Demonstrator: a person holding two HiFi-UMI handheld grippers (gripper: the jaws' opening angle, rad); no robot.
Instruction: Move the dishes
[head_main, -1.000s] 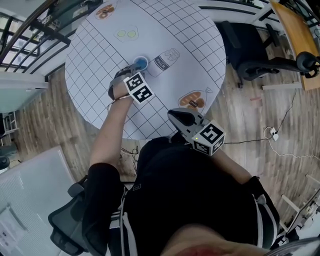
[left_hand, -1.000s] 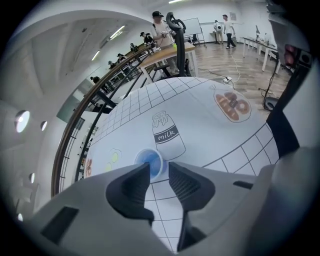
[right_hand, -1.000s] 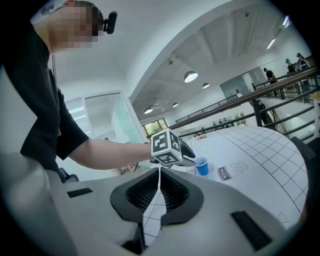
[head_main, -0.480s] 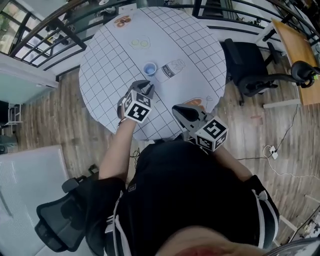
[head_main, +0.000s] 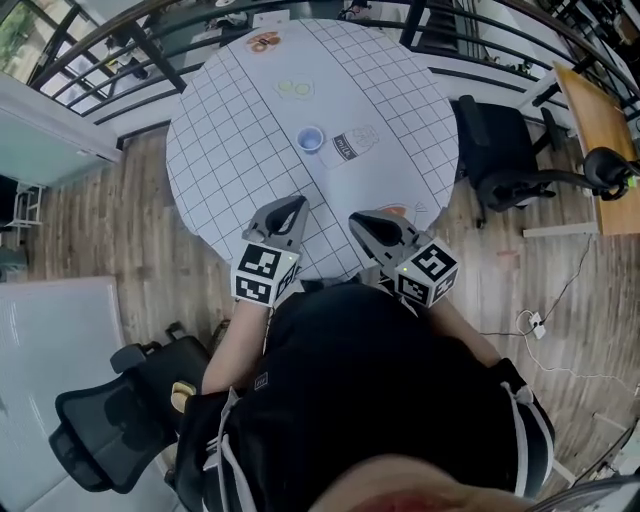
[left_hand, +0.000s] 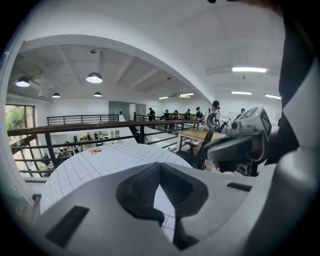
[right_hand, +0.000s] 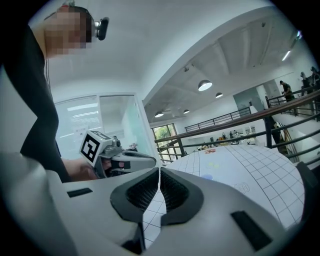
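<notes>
A small blue cup (head_main: 310, 139) stands on the round table (head_main: 230, 150) with its white grid cloth, beside a printed milk carton (head_main: 352, 143). My left gripper (head_main: 297, 204) hovers over the table's near edge, well short of the cup. Its jaws have just been closing and are now shut with nothing between them (left_hand: 160, 175). My right gripper (head_main: 357, 220) hangs beside it at the near edge, also shut and empty (right_hand: 159, 181). Each gripper shows in the other's view: the right gripper (left_hand: 240, 142), the left gripper (right_hand: 117, 160). The cup (right_hand: 207, 176) shows faintly far off.
Flat food pictures are printed on the cloth: bread (head_main: 395, 212), green slices (head_main: 294, 89), a pastry (head_main: 264, 42). A black office chair (head_main: 500, 140) stands right of the table, another chair (head_main: 110, 430) at lower left. A railing (head_main: 100, 50) runs behind; a wooden desk (head_main: 600, 70) is far right.
The left gripper drew back from the blue cup toward the person, rose, rolled and closed its jaws; the cup stayed on the table. The right gripper barely moved.
</notes>
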